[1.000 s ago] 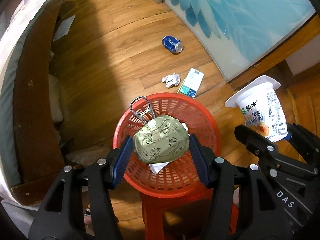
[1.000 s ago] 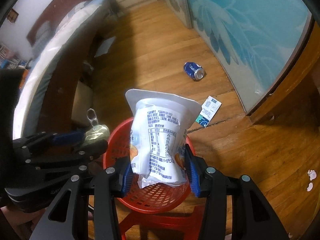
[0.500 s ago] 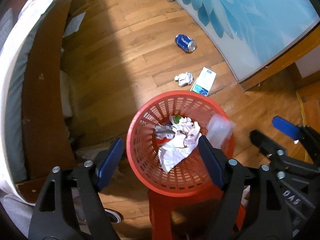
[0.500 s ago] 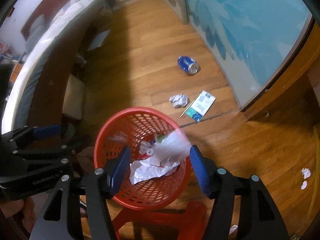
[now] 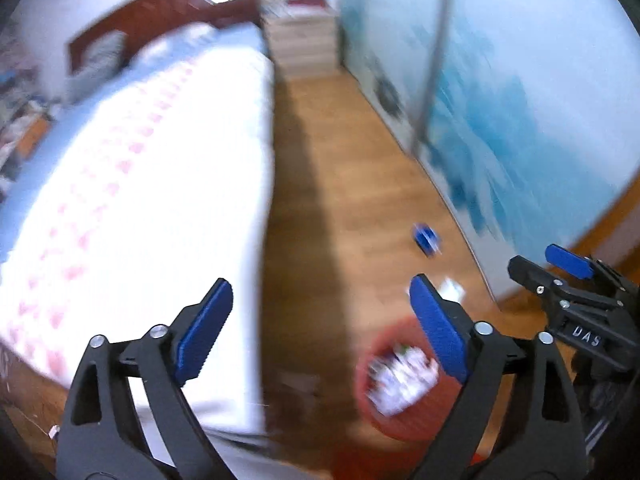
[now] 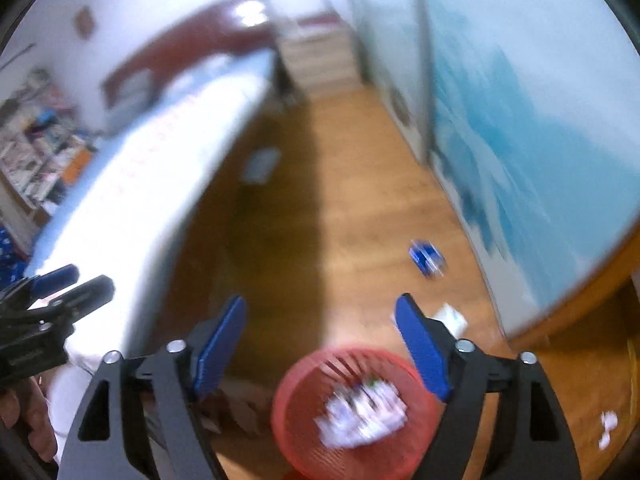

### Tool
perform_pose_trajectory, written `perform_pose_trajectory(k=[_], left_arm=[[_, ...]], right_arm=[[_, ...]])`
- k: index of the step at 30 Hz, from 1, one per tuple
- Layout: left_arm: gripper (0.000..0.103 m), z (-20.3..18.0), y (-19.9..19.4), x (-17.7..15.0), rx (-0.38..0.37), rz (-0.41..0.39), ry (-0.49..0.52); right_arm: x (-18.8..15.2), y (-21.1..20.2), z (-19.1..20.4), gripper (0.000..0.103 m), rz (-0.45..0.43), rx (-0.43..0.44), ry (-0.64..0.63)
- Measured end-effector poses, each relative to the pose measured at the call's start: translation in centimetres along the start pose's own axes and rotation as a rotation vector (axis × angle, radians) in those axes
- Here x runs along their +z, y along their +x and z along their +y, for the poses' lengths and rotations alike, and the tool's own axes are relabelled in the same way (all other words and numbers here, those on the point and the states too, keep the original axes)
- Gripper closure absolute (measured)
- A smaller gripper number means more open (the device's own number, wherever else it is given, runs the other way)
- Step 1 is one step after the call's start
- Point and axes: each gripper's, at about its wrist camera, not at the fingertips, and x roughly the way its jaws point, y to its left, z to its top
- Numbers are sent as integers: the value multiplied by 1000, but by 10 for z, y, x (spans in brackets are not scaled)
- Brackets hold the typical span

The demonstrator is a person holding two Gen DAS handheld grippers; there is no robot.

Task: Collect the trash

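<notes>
We are in a bedroom with a wooden floor [image 6: 360,216], the white bed [image 5: 132,184] on the left, the red basket [image 6: 304,392] of paper scraps low in both blurred views, and a blue can [image 6: 426,262] and a white carton [image 6: 452,316] lying on the boards beyond it, toward the blue wardrobe doors [image 5: 520,100] on the right. The left gripper [image 5: 320,316] has its jaws spread wide and holds nothing, and the right gripper [image 6: 320,334] is likewise wide apart and empty, both hanging above the basket. To do the next pickup well, we judge it best to carry one gripper out over the can, line the pads across its narrow width and close only once it sits between them.
</notes>
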Motion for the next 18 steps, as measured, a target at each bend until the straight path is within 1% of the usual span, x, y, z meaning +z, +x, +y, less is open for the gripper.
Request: perform_pose_trajectory(k=[1, 2, 3, 4, 6, 7, 8, 10, 11, 15, 18], left_arm=[[11, 17, -11, 3, 19, -26, -15], [10, 45, -29, 5, 45, -67, -42], [8, 62, -39, 5, 63, -91, -62], [8, 84, -52, 3, 81, -120, -86], [7, 119, -70, -3, 112, -163, -126], [7, 139, -79, -9, 135, -188, -150], [7, 152, -84, -12, 150, -202, -165], [7, 185, -92, -26, 182, -240, -200], [6, 197, -93, -33, 195, -252, -212], [6, 236, -86, -62, 227, -254, -245], [6, 262, -74, -81, 214, -244, -292]], right_arm=[[10, -5, 23, 22, -29, 29, -14], [17, -9, 44, 16, -57, 48, -28], [21, -12, 59, 13, -77, 62, -37], [25, -16, 77, 6, -104, 80, -49], [29, -24, 126, 7, -164, 87, -87], [29, -25, 140, 7, -177, 84, -96], [26, -26, 166, 7, -203, 92, -105], [21, -23, 194, 7, -212, 103, -114], [14, -19, 216, 7, -222, 106, -121], [-12, -2, 268, 7, -207, 113, -142], [-37, 5, 305, 7, -206, 112, -175]])
